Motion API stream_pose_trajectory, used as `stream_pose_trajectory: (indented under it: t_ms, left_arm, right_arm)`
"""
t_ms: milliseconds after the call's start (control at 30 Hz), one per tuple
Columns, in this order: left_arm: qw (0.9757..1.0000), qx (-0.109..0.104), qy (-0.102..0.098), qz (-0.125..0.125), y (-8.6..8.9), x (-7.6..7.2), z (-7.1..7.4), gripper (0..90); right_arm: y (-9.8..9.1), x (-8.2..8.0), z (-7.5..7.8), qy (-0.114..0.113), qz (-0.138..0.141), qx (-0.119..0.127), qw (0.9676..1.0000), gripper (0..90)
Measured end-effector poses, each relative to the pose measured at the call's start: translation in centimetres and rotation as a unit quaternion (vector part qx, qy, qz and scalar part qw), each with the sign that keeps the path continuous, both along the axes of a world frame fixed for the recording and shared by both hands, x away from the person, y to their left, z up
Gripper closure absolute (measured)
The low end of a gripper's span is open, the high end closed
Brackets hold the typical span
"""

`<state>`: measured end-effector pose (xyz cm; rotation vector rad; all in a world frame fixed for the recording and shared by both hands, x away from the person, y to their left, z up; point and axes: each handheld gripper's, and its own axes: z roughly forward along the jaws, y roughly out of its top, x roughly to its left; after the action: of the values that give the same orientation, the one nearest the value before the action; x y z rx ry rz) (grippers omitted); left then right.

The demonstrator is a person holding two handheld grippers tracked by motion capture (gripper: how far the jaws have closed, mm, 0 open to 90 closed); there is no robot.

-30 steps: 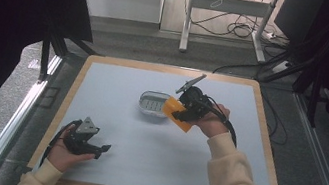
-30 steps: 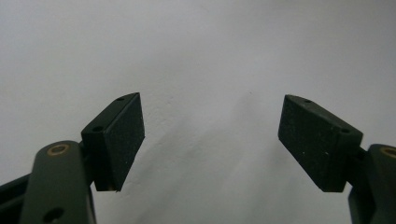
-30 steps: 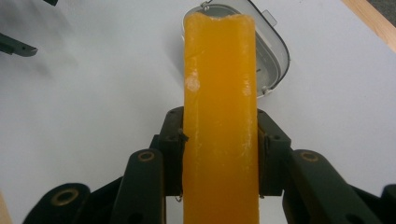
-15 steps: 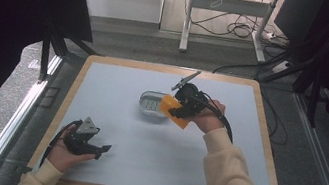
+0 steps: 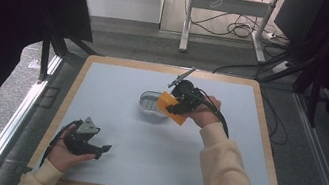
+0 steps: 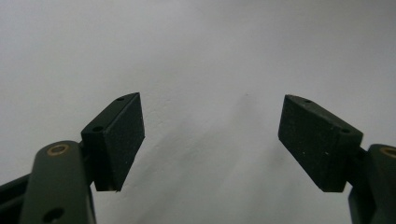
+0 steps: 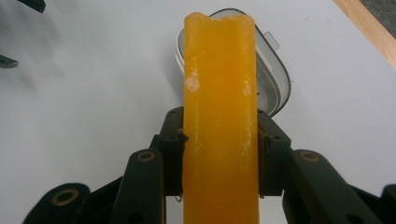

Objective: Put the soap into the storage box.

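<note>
My right gripper (image 5: 173,105) is shut on an orange block (image 5: 171,109), held just above the right end of a clear plastic container (image 5: 151,103) in the middle of the table. In the right gripper view the orange block (image 7: 219,93) stands upright between the two pads (image 7: 267,158), and the container (image 7: 275,84) lies behind it. My left gripper (image 5: 101,149) rests near the table's front left, open, with nothing between its jaws. The left gripper (image 6: 211,140) looks at bare white surface.
The white table top (image 5: 218,182) has a wooden rim (image 5: 266,140). Beyond its far edge stand desk legs and cables (image 5: 234,28) on the floor. A dark frame post (image 5: 46,57) stands off the left side.
My right hand has shifted a little to the left with the orange block, closer over the container. The left hand has stayed put.
</note>
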<state>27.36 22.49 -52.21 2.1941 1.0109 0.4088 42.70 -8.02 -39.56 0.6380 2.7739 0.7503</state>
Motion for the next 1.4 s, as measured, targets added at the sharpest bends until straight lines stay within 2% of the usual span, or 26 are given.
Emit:
stream_pose_trajectory:
  t_ms: [333, 433, 833, 1400]
  left_arm:
    - [1.0, -0.001, 0.001, -0.001, 0.0, 0.0, 0.0, 22.5]
    - [1.0, -0.002, 0.002, -0.001, 0.1, 0.1, 0.0, 22.6]
    - [1.0, -0.004, 0.0, 0.0, 0.1, 0.0, 0.0, 22.5]
    - [1.0, -0.004, -0.001, -0.001, 0.2, 0.1, 0.0, 22.5]
  right_arm:
    - [0.7, 1.0, 0.0, -0.001, 0.01, -0.004, 0.9999, 61.7]
    - [0.8, 1.3, 0.1, 0.004, 0.012, 0.003, 0.9999, 61.7]
    - [1.6, 2.3, 0.3, 0.003, 0.024, -0.003, 0.9997, 61.7]
    - [3.4, 3.9, -0.3, -0.002, 0.04, -0.016, 0.9991, 61.7]
